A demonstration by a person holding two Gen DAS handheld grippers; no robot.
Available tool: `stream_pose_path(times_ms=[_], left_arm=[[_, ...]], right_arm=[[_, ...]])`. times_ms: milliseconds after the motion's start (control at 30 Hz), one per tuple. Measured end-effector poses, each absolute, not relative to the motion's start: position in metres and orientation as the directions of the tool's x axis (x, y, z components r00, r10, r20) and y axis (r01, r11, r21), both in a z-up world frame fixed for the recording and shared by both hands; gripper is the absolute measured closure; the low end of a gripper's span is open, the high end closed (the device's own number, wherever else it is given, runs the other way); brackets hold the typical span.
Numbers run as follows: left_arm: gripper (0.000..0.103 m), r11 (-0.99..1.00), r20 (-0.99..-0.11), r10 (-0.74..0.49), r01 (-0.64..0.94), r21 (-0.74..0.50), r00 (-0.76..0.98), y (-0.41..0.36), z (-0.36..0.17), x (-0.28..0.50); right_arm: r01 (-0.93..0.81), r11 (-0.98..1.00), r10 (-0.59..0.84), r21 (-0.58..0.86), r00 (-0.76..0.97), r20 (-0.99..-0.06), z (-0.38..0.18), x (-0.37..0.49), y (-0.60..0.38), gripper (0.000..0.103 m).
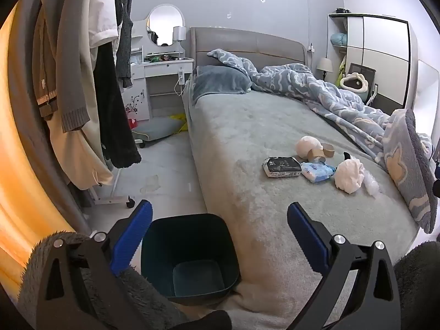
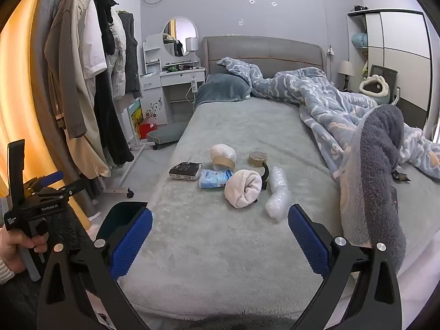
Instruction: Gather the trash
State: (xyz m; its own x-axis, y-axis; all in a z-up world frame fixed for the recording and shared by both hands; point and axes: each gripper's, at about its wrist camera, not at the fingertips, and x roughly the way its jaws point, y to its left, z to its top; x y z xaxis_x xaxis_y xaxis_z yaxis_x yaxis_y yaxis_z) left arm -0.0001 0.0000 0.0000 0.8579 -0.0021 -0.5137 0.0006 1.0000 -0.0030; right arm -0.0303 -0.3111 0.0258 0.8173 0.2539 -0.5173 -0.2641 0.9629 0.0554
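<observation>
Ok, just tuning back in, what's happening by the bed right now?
A person holds both grippers at the foot of the bed; the left gripper and right gripper are open and hold nothing. The dark bin sits at the bed's corner, nothing visible inside. The trash lies untouched on the cover: a black packet, blue wrapper, white bundle, tape rolls and bubble wrap.

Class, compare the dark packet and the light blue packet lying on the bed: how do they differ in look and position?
The dark packet is black and grey with a firm, boxy outline; the light blue packet is pale blue and white, soft and crumpled. The dark packet lies at the left end of the pile; the light blue packet sits between it and the white bundle. Both lie flat on the bed, untouched.
</observation>
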Motion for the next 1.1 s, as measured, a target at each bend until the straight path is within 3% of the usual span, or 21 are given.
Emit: stream_pose_path(times_ms=[1100], left_arm=[[0.003, 1.0, -0.525, -0.005, -0.007, -0.02, 0.851, 0.004, 0.002, 0.001]], right_arm=[[-0.265, 0.963, 0.254, 0.054, 0.815, -0.521, 0.024, -0.029, -0.309, 0.003]])
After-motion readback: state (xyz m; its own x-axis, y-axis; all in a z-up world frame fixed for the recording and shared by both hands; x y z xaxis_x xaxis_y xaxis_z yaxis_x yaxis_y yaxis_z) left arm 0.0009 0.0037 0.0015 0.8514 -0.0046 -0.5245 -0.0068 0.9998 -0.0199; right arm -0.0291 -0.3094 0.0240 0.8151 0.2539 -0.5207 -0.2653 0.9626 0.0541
